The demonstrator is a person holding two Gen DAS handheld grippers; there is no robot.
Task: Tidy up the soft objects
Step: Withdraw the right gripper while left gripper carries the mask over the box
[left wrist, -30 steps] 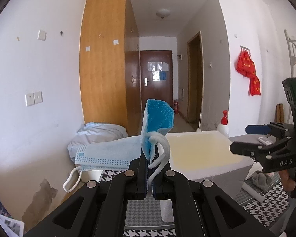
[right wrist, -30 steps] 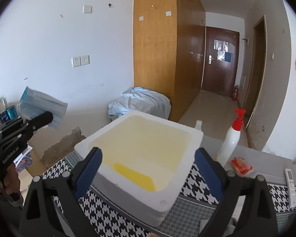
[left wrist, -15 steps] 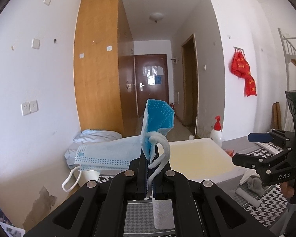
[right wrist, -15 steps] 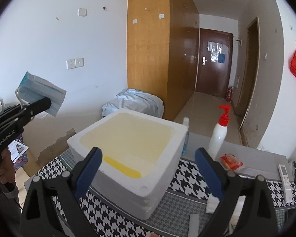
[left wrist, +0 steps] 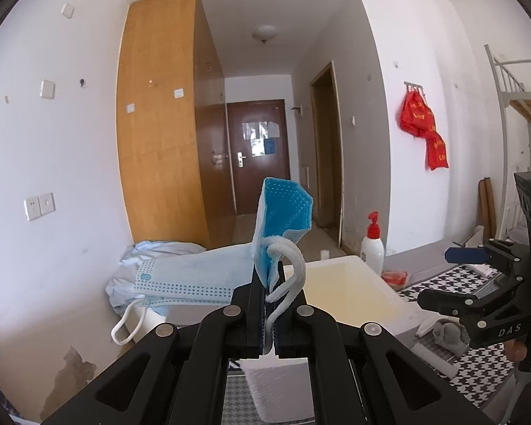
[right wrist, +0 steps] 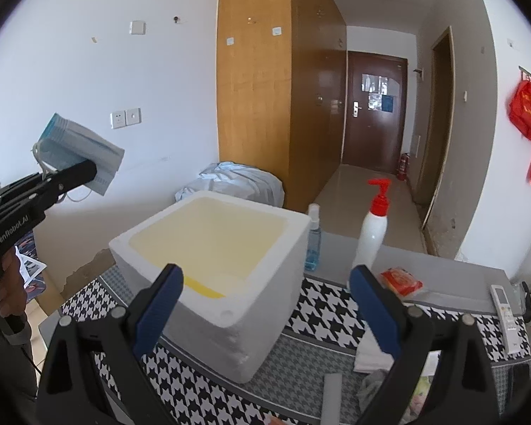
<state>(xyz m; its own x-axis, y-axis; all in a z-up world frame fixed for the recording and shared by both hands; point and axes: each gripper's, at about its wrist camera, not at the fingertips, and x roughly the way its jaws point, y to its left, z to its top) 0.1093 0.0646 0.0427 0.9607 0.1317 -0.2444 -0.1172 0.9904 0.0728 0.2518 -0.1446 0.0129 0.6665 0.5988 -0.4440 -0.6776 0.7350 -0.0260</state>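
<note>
**Masks clamped in my left tongs, right tongs wide over the foam box**

From my right tongs I see what the left camera cannot: the whole white foam box, open-topped with a yellowish inside, standing on the houndstooth cloth of the table. Behind it stand a small blue bottle and a white pump bottle with a red top; a red packet lies by the pump bottle, and a white remote lies near the table's right edge. This view also shows my left gripper from the side, well left of the box and off the table, with the stack of blue face masks sticking up out of it.

From my left tongs I get the close look: the left gripper is clamped together on the stack of blue face masks, one mask folded upright, a white ear loop curling over the fingers. It alone shows a grey cloth lying on the table under my right gripper.

My right gripper stands wide apart with nothing between its blue pads, just in front of the box.

The room: white walls, a tall wooden wardrobe, a corridor to a dark brown door, a red bag hanging on the right wall.
</note>
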